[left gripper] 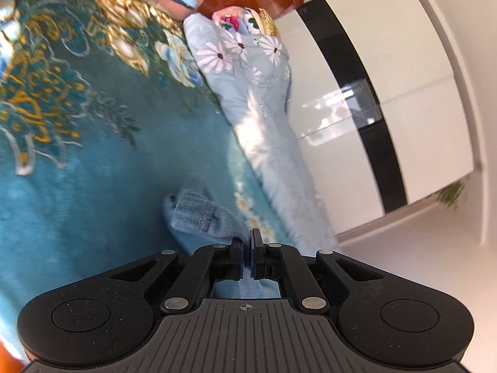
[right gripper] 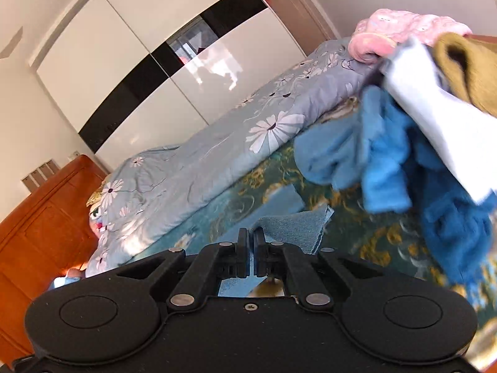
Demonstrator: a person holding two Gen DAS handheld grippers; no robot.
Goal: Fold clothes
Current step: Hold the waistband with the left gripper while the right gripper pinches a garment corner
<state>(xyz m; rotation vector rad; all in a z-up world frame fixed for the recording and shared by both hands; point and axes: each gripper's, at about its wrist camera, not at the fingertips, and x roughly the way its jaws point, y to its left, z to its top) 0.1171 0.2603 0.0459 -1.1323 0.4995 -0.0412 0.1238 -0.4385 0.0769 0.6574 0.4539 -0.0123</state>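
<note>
A light blue knit garment [left gripper: 202, 214] hangs from my left gripper [left gripper: 247, 242], which is shut on its edge above the teal patterned bedspread [left gripper: 93, 143]; a ribbed cuff shows. My right gripper [right gripper: 251, 237] is shut on another edge of the same light blue knit garment [right gripper: 295, 227], lifted over the bedspread [right gripper: 357, 236]. A pile of clothes lies to the right in the right wrist view: blue fleece pieces [right gripper: 388, 161], a white garment [right gripper: 435, 112], an olive one [right gripper: 466, 71] and a pink one [right gripper: 403, 28].
A rolled pale blue daisy-print quilt [left gripper: 254, 87] lies along the bed's far side, also in the right wrist view [right gripper: 202, 158]. A wooden headboard [right gripper: 40, 217] stands at one end. A glossy white and black wardrobe [right gripper: 139, 62] stands beyond the bed.
</note>
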